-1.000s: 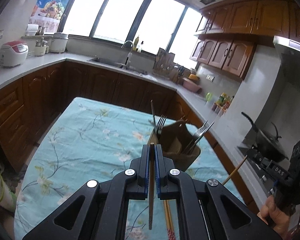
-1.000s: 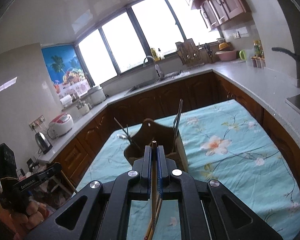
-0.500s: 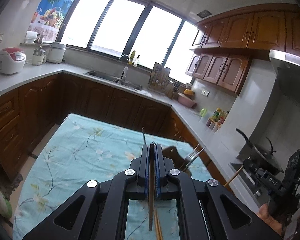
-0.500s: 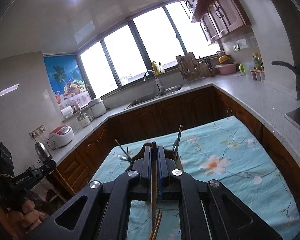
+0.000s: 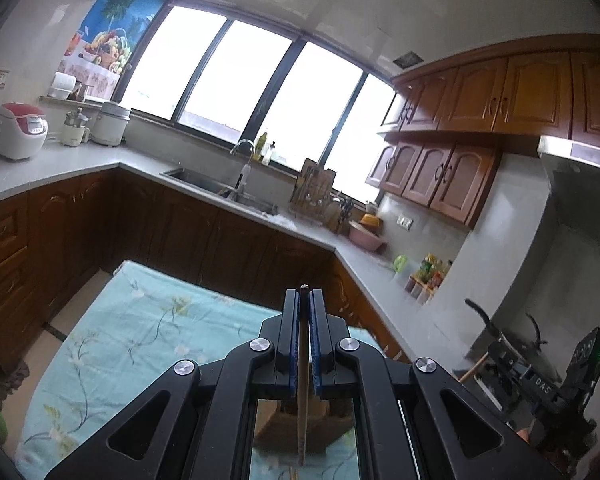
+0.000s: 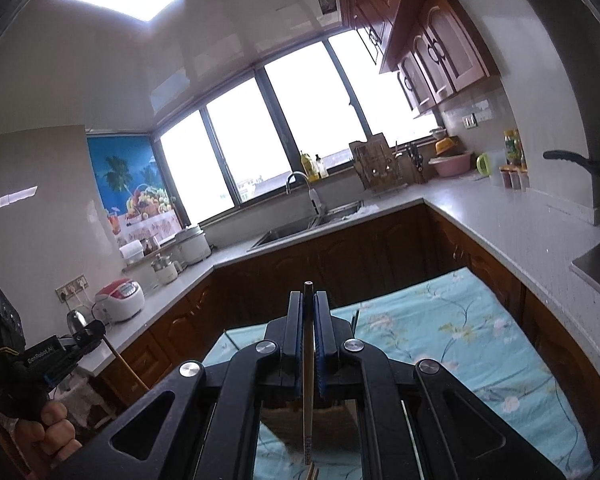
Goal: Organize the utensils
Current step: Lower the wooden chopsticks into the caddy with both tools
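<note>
Left tool (image 5: 304,300) clenched on chopstick (image 5: 302,400); right tool (image 6: 308,304) likewise grips chopstick (image 6: 308,392). Wooden holder (image 5: 296,424) at 6 o'clock on desk (image 5: 132,340). Advice: tilt tips down, lower into one compartment.

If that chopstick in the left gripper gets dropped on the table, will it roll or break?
The chopstick looks thin, straight and wooden, so probably stiff and light, unlikely to break. Its tip looks round, so it might roll, though the cloth on the table would likely slow it. Pinched in the shut left gripper, it could pivot.
</note>
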The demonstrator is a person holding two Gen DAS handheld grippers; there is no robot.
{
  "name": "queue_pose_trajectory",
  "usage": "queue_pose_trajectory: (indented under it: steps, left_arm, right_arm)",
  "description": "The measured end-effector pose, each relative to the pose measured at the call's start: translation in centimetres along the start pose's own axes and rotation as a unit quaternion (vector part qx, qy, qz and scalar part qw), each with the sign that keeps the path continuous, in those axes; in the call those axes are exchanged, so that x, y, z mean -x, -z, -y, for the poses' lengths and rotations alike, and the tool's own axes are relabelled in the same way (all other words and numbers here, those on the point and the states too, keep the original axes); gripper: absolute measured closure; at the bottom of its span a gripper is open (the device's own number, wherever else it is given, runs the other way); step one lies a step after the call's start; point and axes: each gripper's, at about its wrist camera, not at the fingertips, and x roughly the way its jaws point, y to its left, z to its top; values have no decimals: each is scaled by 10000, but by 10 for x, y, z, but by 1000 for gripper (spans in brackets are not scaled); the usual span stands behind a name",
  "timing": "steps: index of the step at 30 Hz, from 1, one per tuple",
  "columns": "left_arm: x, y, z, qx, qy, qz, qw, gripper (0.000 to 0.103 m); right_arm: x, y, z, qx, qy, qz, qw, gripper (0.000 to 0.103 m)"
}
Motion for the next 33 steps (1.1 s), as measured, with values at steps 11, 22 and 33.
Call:
queue_pose_trajectory:
  steps: [11, 22, 33]
  left_arm:
    - [-56, 5, -10, 200, -103, 303, 9993, 100]
    - [-115, 30, -14, 327, -328, 258, 9986, 100]
    - [-144, 52, -2, 8, -548, -193, 9983, 100]
  right_arm:
    - [-33, -14, 2, 144, 78, 259, 9995, 98]
    - [-64, -1, 16, 125, 151, 215, 9996, 98]
    - [-92, 28, 27, 42, 164, -213, 9996, 98]
